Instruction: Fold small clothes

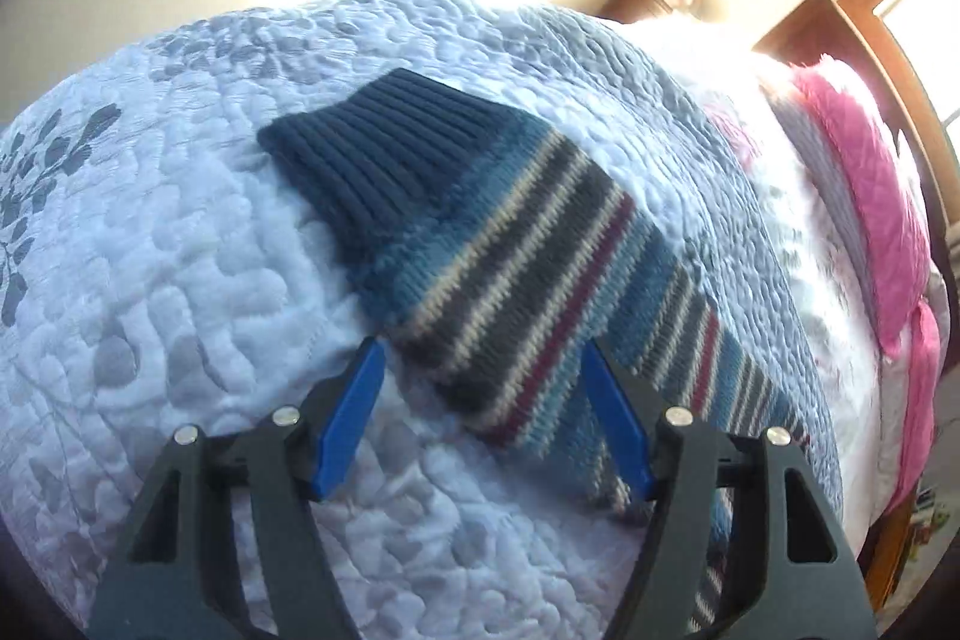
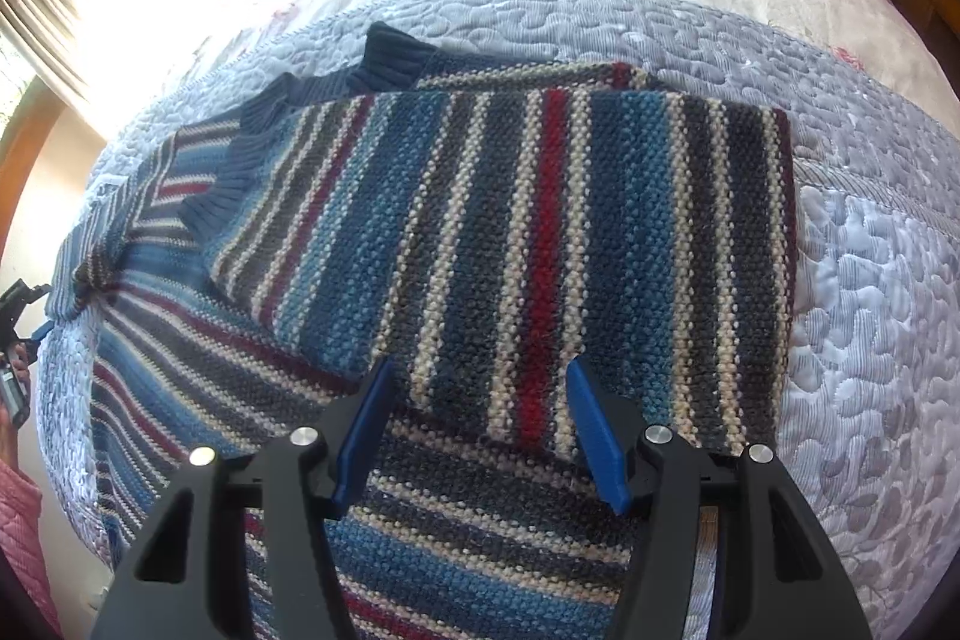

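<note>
Right between the spread blue fingers of the left gripper (image 1: 483,340) lies the striped sleeve of a small knitted sweater (image 1: 516,280) in blue, grey, cream and dark red bands; neither finger pinches it, and whether the tips touch the wool cannot be told. Beyond the fingertips the sleeve ends in a ribbed navy cuff (image 1: 384,142), lying flat on a pale blue quilted bedspread with grey leaf print (image 1: 180,232). Farther out, to the right of the fingers, a pink quilted blanket (image 1: 864,184) runs along the bed. Likewise, the right gripper (image 2: 480,367) has its blue fingers spread apart and empty, hovering over the sweater's body, where a sleeve panel is folded across the chest between and ahead of the fingertips. Up and to the left of them sits the ribbed navy collar (image 2: 396,61). At the far left edge the other gripper and a pink sleeve (image 2: 18,538) of the person show.
</note>
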The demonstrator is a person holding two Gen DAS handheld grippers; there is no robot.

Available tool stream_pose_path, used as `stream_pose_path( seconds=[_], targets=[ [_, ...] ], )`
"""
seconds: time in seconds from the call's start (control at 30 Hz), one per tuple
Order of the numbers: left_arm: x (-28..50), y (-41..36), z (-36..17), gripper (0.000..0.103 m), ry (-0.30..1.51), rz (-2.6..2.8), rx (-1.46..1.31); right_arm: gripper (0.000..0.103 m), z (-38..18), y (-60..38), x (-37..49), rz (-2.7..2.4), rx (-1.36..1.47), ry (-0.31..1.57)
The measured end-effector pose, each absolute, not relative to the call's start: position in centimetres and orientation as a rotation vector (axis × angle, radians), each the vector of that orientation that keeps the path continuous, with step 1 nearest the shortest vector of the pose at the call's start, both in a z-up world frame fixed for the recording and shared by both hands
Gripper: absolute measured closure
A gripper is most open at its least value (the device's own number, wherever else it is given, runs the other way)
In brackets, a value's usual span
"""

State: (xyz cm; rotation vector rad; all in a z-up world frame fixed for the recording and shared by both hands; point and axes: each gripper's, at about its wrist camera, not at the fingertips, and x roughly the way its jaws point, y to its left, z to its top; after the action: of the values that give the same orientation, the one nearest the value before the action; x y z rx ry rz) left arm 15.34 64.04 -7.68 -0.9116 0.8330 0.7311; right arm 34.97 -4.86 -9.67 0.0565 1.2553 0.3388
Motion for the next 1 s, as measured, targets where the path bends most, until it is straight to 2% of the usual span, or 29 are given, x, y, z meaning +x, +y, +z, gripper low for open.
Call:
stream_pose_path(
  seconds=[0.27,0.33,0.43,0.47,0.7,1.0],
  targets=[
    [15.3,69.0,-8.8,0.037,0.701,0.662,-1.044,0.043,-10.0,-4.7,35.1,0.332,0.021,1.258],
    [15.4,69.5,-9.0,0.043,0.685,0.656,-1.050,0.043,-10.2,-4.7,35.2,0.331,0.019,1.259],
    [15.8,69.9,-9.0,0.075,0.706,0.660,-1.004,0.043,-10.4,-4.6,35.3,0.329,0.020,1.261],
    [15.9,70.0,-9.0,0.090,0.715,0.665,-0.984,0.043,-10.5,-4.5,35.3,0.328,0.019,1.260],
    [15.4,68.4,-7.4,0.093,0.646,0.641,-0.916,0.043,-10.4,-4.6,35.2,0.327,0.020,1.257],
    [21.9,57.0,-2.2,0.094,0.656,0.377,-0.649,0.043,-9.8,-5.3,34.1,0.330,0.007,1.243]
  ],
)
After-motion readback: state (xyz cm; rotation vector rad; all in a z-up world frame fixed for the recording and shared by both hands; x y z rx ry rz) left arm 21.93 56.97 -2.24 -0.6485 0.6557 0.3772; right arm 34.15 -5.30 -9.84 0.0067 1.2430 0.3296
